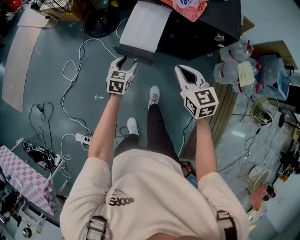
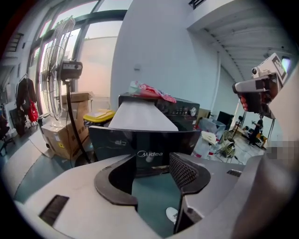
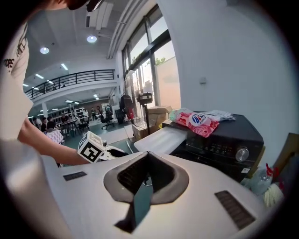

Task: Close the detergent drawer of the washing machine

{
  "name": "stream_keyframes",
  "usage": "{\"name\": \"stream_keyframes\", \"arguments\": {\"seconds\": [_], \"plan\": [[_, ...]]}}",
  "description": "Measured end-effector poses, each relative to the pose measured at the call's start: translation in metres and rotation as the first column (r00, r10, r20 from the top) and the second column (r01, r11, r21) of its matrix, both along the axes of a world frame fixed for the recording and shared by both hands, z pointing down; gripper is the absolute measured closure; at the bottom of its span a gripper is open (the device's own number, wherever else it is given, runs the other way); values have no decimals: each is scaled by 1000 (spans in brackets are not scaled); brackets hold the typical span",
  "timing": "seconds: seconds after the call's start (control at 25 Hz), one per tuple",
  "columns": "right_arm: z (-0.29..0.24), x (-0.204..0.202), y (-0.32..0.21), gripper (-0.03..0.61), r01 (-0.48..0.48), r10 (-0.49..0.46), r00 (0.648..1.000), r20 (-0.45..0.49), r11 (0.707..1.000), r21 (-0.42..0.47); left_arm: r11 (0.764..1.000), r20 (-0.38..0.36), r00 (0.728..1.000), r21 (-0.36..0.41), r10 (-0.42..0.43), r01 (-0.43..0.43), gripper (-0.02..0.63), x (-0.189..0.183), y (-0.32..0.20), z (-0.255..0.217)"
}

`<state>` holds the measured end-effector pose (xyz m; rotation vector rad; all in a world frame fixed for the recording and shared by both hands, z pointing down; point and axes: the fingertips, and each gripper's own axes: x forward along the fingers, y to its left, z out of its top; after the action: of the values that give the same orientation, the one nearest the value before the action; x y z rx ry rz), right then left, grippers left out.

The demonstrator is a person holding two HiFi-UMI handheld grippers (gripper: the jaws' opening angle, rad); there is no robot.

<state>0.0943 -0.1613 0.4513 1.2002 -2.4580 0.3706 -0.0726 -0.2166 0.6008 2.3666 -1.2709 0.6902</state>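
Observation:
The washing machine (image 1: 206, 28) is dark and stands at the top of the head view. Its detergent drawer (image 1: 140, 33) is pulled out towards me, white on top with a dark front. In the left gripper view that dark front (image 2: 145, 142) bears a logo and lies just beyond the jaws. My left gripper (image 1: 125, 63) (image 2: 152, 173) is open right before the drawer front, with nothing between its fingers. My right gripper (image 1: 184, 71) (image 3: 148, 158) hangs shut and empty to the right of the drawer (image 3: 163, 137), apart from it.
A pink and white bag (image 1: 187, 7) (image 3: 198, 122) lies on the machine's top. White cables and a power strip (image 1: 82, 138) trail over the floor at left. Bottles (image 1: 234, 68) stand at right. A fan (image 2: 58, 70) and cardboard boxes (image 2: 60, 137) stand left of the machine.

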Motion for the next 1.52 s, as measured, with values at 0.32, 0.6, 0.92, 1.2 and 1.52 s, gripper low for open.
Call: {"name": "stream_keyframes", "arguments": {"seconds": [0.32, 0.6, 0.92, 1.2, 1.52], "plan": [[26, 23, 1, 584, -68, 67, 997, -31, 997, -33, 997, 9, 997, 16, -73, 73, 410, 3, -15, 11], [27, 22, -1, 584, -99, 97, 994, -49, 994, -34, 996, -3, 996, -23, -89, 89, 410, 1, -13, 11], [20, 16, -4, 584, -69, 68, 996, -58, 997, -28, 994, -8, 996, -50, -93, 93, 410, 3, -15, 9], [14, 11, -10, 584, -42, 42, 997, -68, 999, -9, 993, 2, 994, -38, -111, 111, 411, 6, -16, 9], [14, 11, -13, 584, -33, 32, 996, -78, 999, -11, 991, -1, 991, -1, -136, 136, 418, 10, -25, 2]]}}
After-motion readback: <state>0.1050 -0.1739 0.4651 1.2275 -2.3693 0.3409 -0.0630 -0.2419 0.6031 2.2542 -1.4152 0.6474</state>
